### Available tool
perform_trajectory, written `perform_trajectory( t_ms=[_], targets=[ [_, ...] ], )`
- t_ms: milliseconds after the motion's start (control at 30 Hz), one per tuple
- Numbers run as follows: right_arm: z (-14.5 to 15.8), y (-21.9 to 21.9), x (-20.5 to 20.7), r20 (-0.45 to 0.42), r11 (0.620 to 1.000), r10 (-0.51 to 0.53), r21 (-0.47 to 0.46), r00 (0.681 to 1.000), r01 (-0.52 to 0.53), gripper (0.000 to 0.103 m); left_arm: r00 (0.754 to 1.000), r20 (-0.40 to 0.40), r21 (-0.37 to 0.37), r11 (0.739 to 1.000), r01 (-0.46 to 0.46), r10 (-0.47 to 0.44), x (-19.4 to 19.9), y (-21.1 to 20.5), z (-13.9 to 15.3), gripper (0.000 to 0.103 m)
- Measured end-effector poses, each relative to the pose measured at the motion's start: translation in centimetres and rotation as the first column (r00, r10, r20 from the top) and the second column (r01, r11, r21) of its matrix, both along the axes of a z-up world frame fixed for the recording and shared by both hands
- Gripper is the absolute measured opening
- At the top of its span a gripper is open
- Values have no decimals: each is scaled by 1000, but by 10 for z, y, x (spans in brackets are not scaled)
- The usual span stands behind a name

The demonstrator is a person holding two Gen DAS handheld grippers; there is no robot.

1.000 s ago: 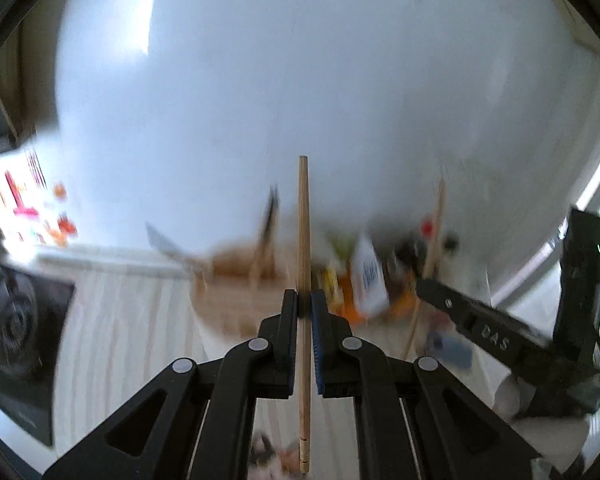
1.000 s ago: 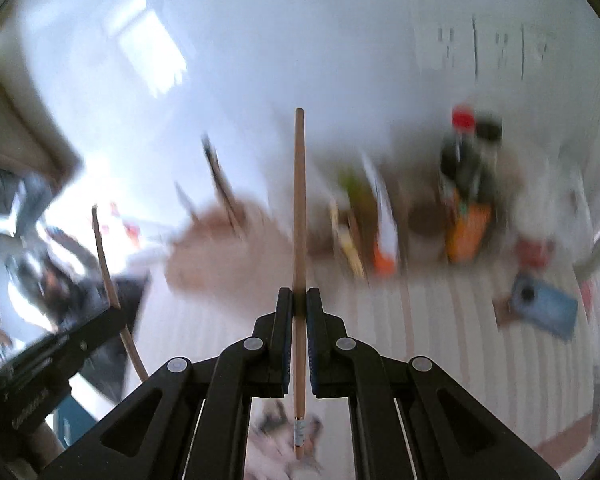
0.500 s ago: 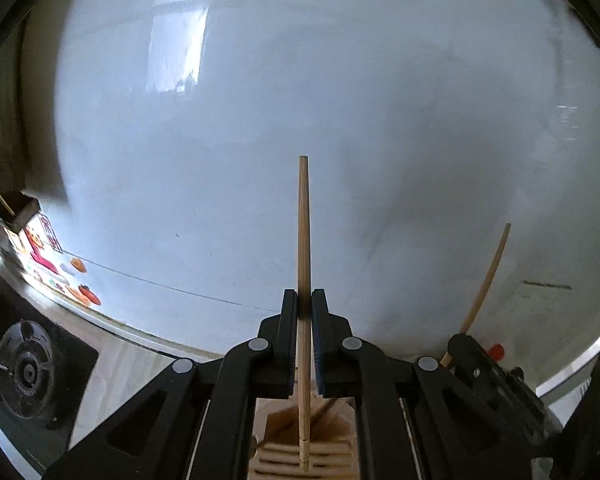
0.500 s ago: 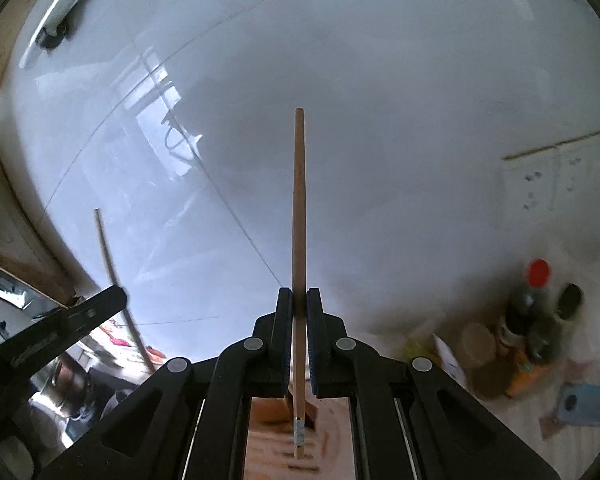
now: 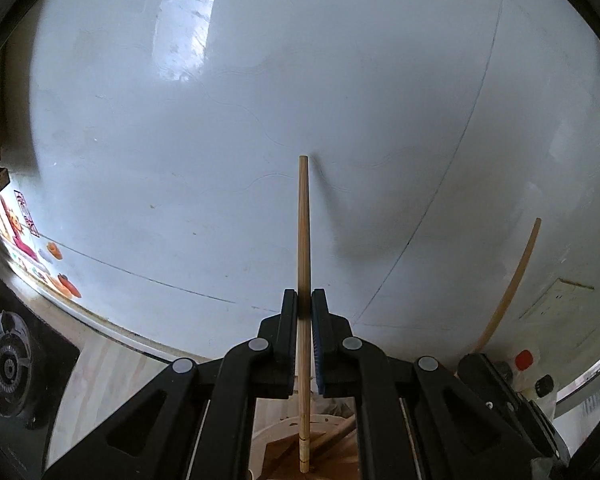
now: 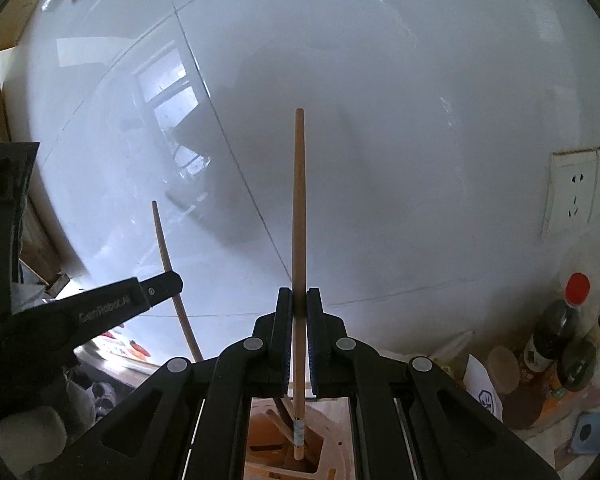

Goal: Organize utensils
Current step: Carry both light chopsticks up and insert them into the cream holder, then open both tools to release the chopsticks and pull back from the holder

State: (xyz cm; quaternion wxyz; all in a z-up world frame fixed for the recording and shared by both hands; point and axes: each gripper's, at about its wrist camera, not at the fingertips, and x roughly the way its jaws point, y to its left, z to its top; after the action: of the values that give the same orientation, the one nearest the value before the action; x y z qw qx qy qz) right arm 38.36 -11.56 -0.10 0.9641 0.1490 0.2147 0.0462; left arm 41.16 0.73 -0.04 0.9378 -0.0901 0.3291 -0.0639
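My left gripper (image 5: 304,302) is shut on a light wooden chopstick (image 5: 303,232) that stands upright, its lower end just above a wooden utensil holder (image 5: 284,446) below the jaws. My right gripper (image 6: 299,300) is shut on a darker wooden chopstick (image 6: 299,200), its lower end inside an open compartment of the wooden holder (image 6: 276,440). The right gripper (image 5: 496,376) with its chopstick (image 5: 512,284) shows at the right of the left wrist view. The left gripper (image 6: 156,286) with its chopstick (image 6: 168,260) shows at the left of the right wrist view.
A white tiled wall (image 5: 300,100) stands close ahead. A gas burner (image 5: 4,364) is at the lower left. Sauce bottles (image 6: 556,328) and jars stand at the right on the counter, below wall sockets (image 6: 580,192). A blue item (image 6: 592,428) lies at the lower right.
Both grippers tilted upward toward the wall and came over the wooden holder, side by side. The chopsticks' lower ends dropped toward the holder's compartments. Both stay gripped.
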Motion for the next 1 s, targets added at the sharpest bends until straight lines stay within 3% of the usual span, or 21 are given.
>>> perform_trajectory(
  t_ms=[333,433,467,500,533,567,600,667,733,767,800,900,1000],
  targets=[
    [-11,5,4,-37,999,47,11,998,-47,7,996,-76,-2,999,49,-49,-15,0,-10,6],
    [-11,7,4,-64,996,91,6,994,-91,8,994,-93,0,999,50,-50,-31,5,-2,14],
    [-9,7,3,-77,994,107,5,991,-107,8,995,-88,9,999,39,-39,-39,7,2,26],
    [-8,6,1,-85,993,115,2,990,-115,8,996,-81,16,999,32,-31,-46,9,6,46],
    [-7,4,-2,-92,993,119,-1,989,-120,8,998,-65,28,1000,13,-12,-56,13,12,57],
    [-4,2,-6,-103,993,115,-6,988,-116,12,999,-52,31,1000,1,0,-63,15,15,72],
    [-2,-1,-9,-111,994,111,-6,988,-112,17,999,-30,34,999,-14,15,-73,19,20,79],
    [1,-9,-20,-121,995,94,-7,988,-95,37,999,-13,57,998,-38,39,-90,23,23,85],
    [4,-16,-33,-135,997,72,-17,988,-75,46,998,-15,94,994,-56,58,-103,24,23,86],
    [5,-18,-39,-150,998,49,-29,987,-54,52,998,-15,113,992,-59,61,-109,19,21,91],
    [4,-21,-44,-161,998,35,-37,986,-42,58,997,-14,139,988,-69,71,-116,19,19,102],
    [-1,-20,-58,-209,996,-19,-94,978,-1,73,996,4,206,975,-86,87,-134,13,12,103],
    [-10,-17,-75,-251,987,-53,-158,967,13,96,995,-12,245,965,-94,100,-150,10,2,103]
  ],
)
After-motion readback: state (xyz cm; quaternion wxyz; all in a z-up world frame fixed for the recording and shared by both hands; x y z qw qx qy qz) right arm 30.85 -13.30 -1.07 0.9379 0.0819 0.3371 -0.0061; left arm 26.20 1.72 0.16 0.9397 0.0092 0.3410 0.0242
